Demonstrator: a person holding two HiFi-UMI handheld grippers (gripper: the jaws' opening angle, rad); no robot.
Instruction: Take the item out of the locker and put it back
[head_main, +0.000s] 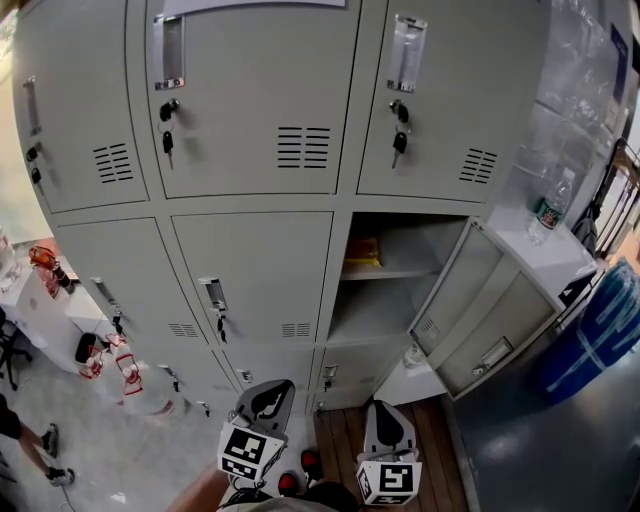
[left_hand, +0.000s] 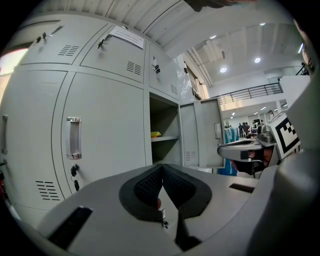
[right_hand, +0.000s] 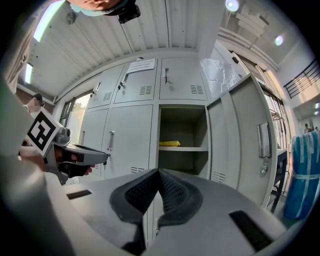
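Observation:
The open locker is in the middle row at the right, its door swung out to the right. A flat yellow item lies on its upper shelf, also seen as a yellow item in the left gripper view and a yellow item in the right gripper view. My left gripper and right gripper are low in front of the lockers, well short of the opening. The left gripper's pads meet with nothing between them. The right gripper is shut and empty too.
Closed locker doors with keys hanging in the locks surround the open one. A water bottle stands on a white cabinet at the right, beside a blue bin. A white table with red items is at the left.

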